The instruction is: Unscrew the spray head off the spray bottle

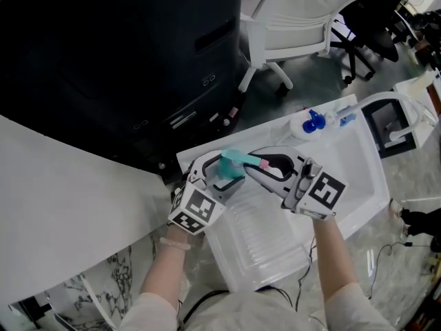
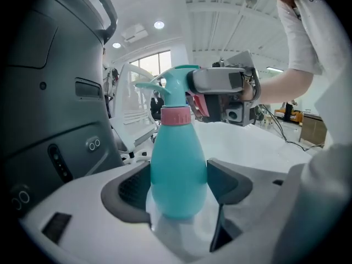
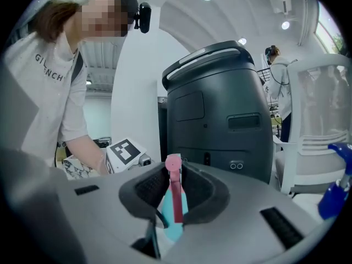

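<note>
**Spray Bottle Gripped at Both Ends Above the Tray**

In the head view, the two tools met at the centre of the frame. The left hand-held gripper (image 1: 222, 172) came in from the lower left and the right hand-held gripper (image 1: 260, 165) from the lower right. The teal spray bottle (image 1: 234, 161) was clear of any surface, spanning the gap between them above a white moulded tray (image 1: 365, 178).

The left gripper view showed the bottle's rounded body standing between that tool's two dark pads. The jaws were spread wide and pressed against the body on both sides. A pink collar (image 2: 175, 116) ringed the neck, and the spray head (image 2: 175, 84) sat above it at frame centre.

The right gripper view showed the right tool's jaws drawn close together. They pinched the spray head, whose pink trigger (image 3: 176, 194) ran down between the pads with teal plastic just behind it.

A large dark machine (image 1: 117, 54) filled the upper left of the head view. A white chair (image 1: 303, 19) stood at the upper centre. A small blue-topped item (image 1: 313, 121) lay right of centre, at the tray's far edge. The spray head was seated on the bottle, with no gap visible at the collar.
</note>
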### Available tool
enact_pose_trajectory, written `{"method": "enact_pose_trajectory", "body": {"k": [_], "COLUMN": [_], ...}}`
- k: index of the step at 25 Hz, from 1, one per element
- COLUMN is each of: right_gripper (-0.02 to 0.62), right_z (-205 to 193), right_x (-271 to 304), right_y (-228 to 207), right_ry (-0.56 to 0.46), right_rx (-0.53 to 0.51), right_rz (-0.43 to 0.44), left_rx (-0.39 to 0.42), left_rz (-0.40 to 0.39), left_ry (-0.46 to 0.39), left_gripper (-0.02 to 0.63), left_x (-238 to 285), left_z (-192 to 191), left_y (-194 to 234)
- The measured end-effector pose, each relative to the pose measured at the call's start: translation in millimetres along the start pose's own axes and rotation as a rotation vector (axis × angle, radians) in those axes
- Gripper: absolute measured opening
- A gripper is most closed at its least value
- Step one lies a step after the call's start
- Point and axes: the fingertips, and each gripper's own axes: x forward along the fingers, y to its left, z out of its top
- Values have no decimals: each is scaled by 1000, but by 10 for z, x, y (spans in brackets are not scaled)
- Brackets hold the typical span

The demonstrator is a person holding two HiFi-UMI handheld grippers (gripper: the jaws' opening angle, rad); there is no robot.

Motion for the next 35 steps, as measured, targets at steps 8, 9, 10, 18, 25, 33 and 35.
{"method": "enact_pose_trajectory", "body": {"k": [8, 9, 10, 18, 25, 33, 35], "right_gripper": [178, 165, 134, 109, 187, 307, 336], "right_z": [-29, -30, -29, -15, 5, 92, 115], "right_x": [-451, -535, -601, -360, -183, 23, 111], "right_y": [-162, -154, -134, 152, 119, 51, 55], "right_ry": [-105, -128, -146, -145, -155, -153, -134], "right_rx": [107, 128, 144, 149, 189, 219, 196], "right_rz": [-306, -334, -355, -337, -374, -306, -302], "left_rx": [-24, -25, -26, -35, -39, -40, -42], "left_rz": [43, 44, 46, 58, 57, 59, 60], "left_ry": [-14, -16, -19, -25, -30, -30, -30], "left_gripper": [325, 325, 325, 325, 325, 325, 325], "left_x": [20, 19, 19, 29, 23, 33, 34], "left_z": [3, 5, 6, 13, 13, 14, 17], "left_y": [15, 15, 14, 21, 16, 22, 25]}}
